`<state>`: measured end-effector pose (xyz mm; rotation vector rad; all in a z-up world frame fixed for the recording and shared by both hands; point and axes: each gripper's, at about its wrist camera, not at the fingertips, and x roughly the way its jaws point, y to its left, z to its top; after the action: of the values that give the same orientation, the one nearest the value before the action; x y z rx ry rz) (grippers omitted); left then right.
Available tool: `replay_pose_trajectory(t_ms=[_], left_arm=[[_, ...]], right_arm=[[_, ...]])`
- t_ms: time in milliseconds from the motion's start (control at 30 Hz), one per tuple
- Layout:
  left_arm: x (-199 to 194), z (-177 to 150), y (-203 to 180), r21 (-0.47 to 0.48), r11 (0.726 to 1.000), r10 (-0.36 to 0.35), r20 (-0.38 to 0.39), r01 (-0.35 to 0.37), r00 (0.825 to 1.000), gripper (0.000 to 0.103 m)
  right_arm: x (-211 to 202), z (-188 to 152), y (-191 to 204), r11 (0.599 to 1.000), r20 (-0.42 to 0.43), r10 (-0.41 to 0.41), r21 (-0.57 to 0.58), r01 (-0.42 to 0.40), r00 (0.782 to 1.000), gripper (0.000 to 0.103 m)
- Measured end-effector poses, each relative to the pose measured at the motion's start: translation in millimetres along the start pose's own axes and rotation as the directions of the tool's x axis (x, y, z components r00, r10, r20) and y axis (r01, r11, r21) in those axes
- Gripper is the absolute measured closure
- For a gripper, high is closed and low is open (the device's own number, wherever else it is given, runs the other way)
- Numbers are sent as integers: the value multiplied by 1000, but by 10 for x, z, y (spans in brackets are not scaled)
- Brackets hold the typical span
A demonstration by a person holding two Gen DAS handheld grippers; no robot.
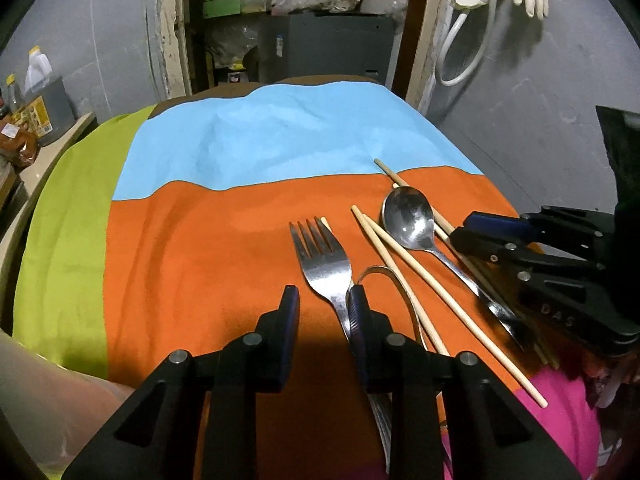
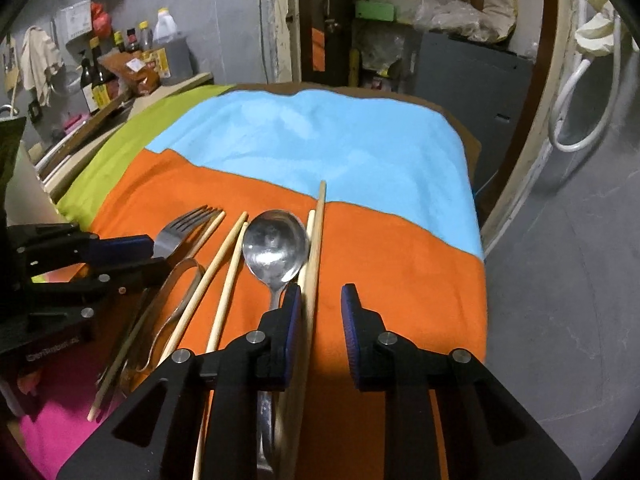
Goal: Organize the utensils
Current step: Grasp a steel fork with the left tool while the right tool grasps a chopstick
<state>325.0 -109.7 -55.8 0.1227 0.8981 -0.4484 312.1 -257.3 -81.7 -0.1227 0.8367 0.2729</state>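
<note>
both views are bright on the striped cloth and dim toward the doorway behind it. light falls from above and behind the cameras, so each gripper throws a dark, soft-edged shadow on the orange band just ahead of its own fingers. the spoon bowl carries a small white glare, and the fork shines in streaks. fisheye bending curves the door frame and walls, black vignette fills the corners, and detail there goes soft.
</note>
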Motion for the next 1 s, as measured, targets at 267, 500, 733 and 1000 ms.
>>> replay_pose_trajectory(t_ms=[267,500,733,1000], left_arm=[[65,90,-25,48,999,7,-47,-4,999,81],[115,108,12,14,999,-37,-83,38,996,84],[78,152,154,-86,990,-115,-71,109,991,89],[15,141,190,-137,978,-167,-62,157,984,98]], right_arm=[[33,32,-33,999,-10,-34,12,34,999,90],[115,51,-46,999,-38,-22,25,23,999,91],[209,156,-136,995,-55,26,100,-21,998,95],[126,94,-160,988,-19,62,144,-58,998,98]])
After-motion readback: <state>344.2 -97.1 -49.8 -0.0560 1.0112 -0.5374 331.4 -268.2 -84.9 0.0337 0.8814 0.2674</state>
